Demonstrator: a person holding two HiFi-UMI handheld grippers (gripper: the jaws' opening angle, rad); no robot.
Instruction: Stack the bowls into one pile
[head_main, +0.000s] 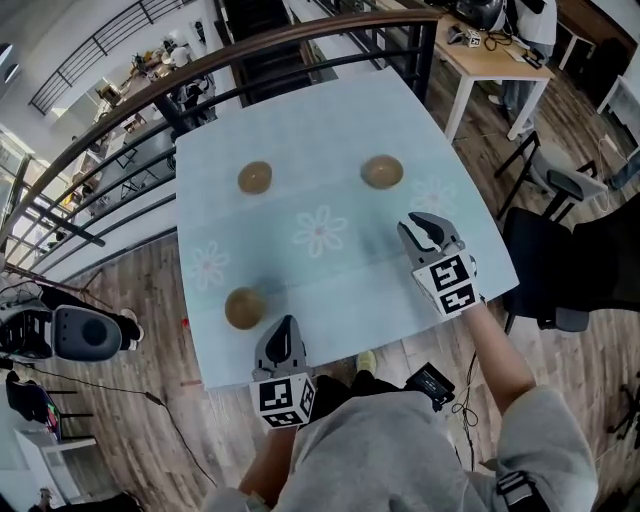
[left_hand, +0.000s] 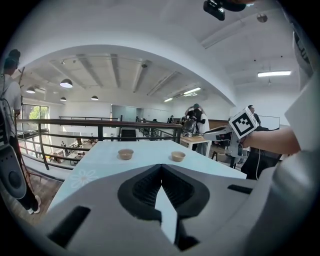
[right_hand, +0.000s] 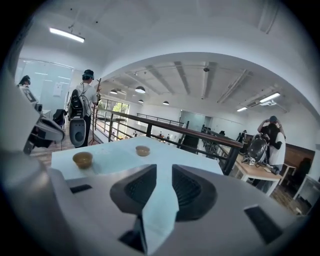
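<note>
Holding: nothing.
My left gripper (head_main: 286, 325): closed, near bowl (head_main: 245, 307) just beside.
My right gripper (head_main: 418, 223): open, far bowl (head_main: 381, 171) ahead.

We wear a loose grey sweatshirt (head_main: 400, 455), and a dark strap (head_main: 510, 487) crosses the cloth below the right sleeve (head_main: 550, 425). Both sleeves end short of the forearms. The left gripper (head_main: 287, 324) and the right gripper (head_main: 416, 224) share a moulded light-grey shell that narrows toward the tip. Behind each shell sits a white cube, the left cube (head_main: 285, 398) and the right cube (head_main: 450, 285), printed with black square markers. Seen close, the left pads (left_hand: 145, 187) and the right pads (right_hand: 140, 189) are black and finely ribbed, set in rounded hollows. A thin black cable (head_main: 468, 395) hangs beside our right forearm.
</note>
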